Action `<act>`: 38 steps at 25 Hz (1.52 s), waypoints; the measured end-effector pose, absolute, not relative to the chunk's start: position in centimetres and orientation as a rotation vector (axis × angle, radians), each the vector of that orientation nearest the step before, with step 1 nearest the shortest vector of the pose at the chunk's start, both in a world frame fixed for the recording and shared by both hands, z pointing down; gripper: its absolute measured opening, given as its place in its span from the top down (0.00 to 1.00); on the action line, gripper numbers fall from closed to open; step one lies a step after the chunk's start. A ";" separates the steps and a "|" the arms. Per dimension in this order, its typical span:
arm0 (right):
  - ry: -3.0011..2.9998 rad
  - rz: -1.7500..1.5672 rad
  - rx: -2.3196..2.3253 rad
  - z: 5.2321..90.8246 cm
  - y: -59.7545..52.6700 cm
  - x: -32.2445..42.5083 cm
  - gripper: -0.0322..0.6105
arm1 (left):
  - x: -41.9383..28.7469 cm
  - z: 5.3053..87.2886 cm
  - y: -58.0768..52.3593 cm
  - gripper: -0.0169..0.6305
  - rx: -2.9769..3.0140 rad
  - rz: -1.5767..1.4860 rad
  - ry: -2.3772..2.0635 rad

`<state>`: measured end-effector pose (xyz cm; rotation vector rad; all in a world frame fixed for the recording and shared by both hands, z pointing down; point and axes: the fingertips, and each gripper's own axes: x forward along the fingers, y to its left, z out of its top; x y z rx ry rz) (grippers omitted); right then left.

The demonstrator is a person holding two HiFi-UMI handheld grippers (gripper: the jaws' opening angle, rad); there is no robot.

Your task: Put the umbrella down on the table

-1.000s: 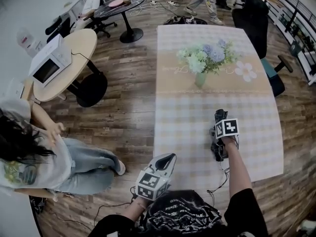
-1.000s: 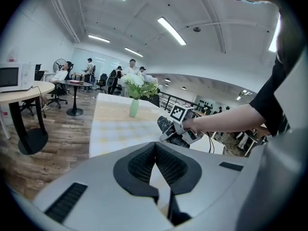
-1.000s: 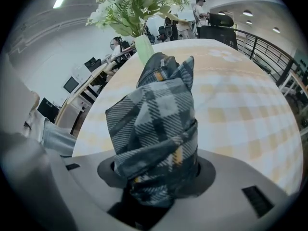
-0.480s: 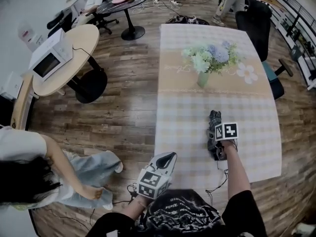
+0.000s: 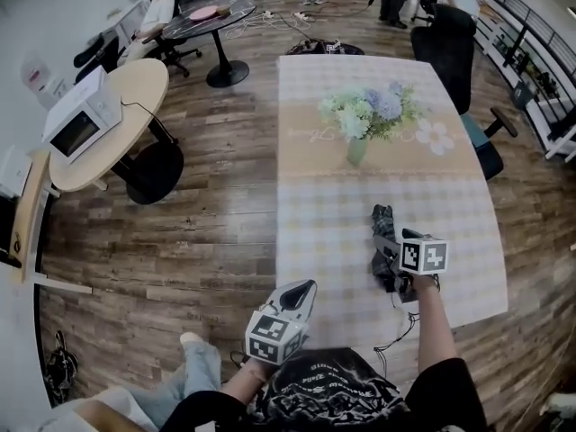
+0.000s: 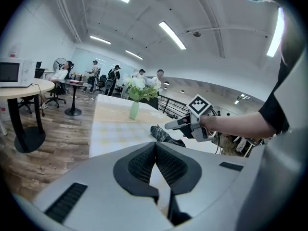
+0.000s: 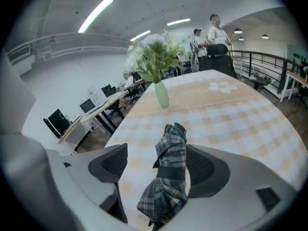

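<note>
A folded dark plaid umbrella (image 5: 383,228) lies on the checked tablecloth of the long table (image 5: 310,178), near its right front part. In the right gripper view the umbrella (image 7: 169,174) rests on the cloth between the two pads, which stand wide and are still opening. My right gripper (image 5: 387,257) hovers just above it. The left gripper view shows the same umbrella (image 6: 162,134) under the right gripper (image 6: 182,123). My left gripper (image 5: 304,291) stays at the table's front left edge, its pads (image 6: 155,153) pressed together with nothing between them.
A green vase of flowers (image 5: 360,120) stands mid-table, beyond the umbrella. On the left, a round table (image 5: 117,124) carries a microwave (image 5: 79,122). A black office chair (image 5: 450,43) stands at the far right of the table. A person's leg (image 5: 184,367) shows at lower left.
My right gripper has lifted off the umbrella and its jaws have spread, leaving the umbrella flat on the table. The person at left has moved down out of the frame.
</note>
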<state>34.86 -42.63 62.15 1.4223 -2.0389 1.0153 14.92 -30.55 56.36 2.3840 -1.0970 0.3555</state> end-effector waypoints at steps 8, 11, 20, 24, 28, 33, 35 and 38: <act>-2.257 0.665 1.658 53.1 -38.0 35.2 0.35 | 15.2 55.2 -30.0 0.94 2.443 0.317 -1.037; -2.282 0.565 1.750 50.7 -35.4 35.4 0.35 | 15.3 54.8 -29.5 0.94 2.464 0.315 -1.015; -2.277 0.391 2.034 48.1 -26.3 36.5 0.36 | 16.8 54.0 -27.6 0.94 2.572 0.320 -0.908; -2.234 0.460 2.114 50.0 -22.4 36.4 0.36 | 18.1 53.9 -26.3 0.94 2.616 0.307 -0.830; -2.229 0.575 2.200 51.6 -18.3 35.5 0.39 | 19.2 53.9 -24.6 0.94 2.651 0.321 -0.750; -2.158 0.561 2.308 52.0 -14.9 36.0 0.44 | 19.9 54.1 -22.6 0.94 2.680 0.339 -0.668; -2.133 0.548 2.343 51.6 -13.9 36.4 0.47 | 20.0 53.9 -21.8 0.94 2.694 0.343 -0.645; -2.077 0.503 2.383 51.1 -12.8 36.7 0.52 | 19.8 54.0 -20.9 0.94 2.701 0.354 -0.624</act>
